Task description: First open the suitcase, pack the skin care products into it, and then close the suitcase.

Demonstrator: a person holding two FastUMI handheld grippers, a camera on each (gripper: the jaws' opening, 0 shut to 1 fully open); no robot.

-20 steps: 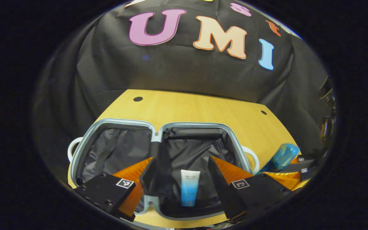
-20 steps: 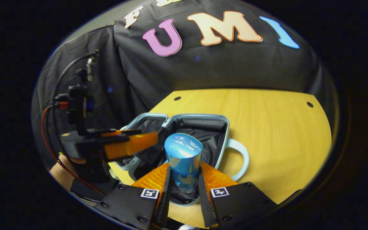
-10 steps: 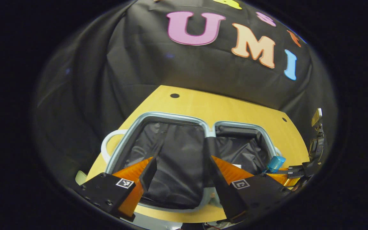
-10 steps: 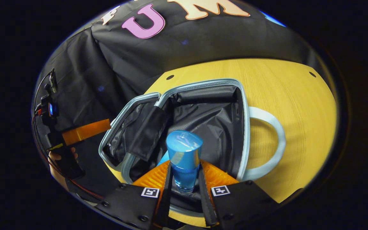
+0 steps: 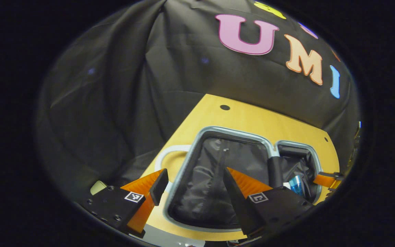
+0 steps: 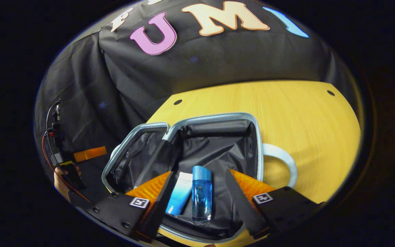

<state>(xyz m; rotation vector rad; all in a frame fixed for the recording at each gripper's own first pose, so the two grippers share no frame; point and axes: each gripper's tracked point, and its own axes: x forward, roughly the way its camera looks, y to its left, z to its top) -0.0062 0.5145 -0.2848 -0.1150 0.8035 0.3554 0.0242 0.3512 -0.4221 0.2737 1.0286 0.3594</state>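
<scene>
The suitcase [image 6: 257,144] lies open flat on the wooden table, both halves lined in black. In the right gripper view, a blue bottle [image 6: 201,195] and a white-and-blue tube [image 6: 180,193] lie side by side in the right half. My right gripper [image 6: 199,175] hovers open just above them, fingers apart on either side and touching neither. In the left gripper view, my left gripper [image 5: 194,175] is open over the left half [image 5: 218,178], holding nothing. The blue bottle [image 5: 295,183] peeks out of the far half there. The left gripper [image 6: 87,153] also appears far left, held by a hand [image 6: 62,178].
White carry handles stick out from the suitcase on both sides [image 6: 283,161] [image 5: 170,156]. A black divider flap [image 6: 159,161] hangs across the hinge between the halves. Bare wooden table [image 6: 286,109] stretches behind and to the right. A small pale object [image 5: 98,187] sits off the table's left edge.
My right gripper opened and released the blue bottle, which now lies in the suitcase beside the tube. My left gripper swung left, away from the right half, staying open.
</scene>
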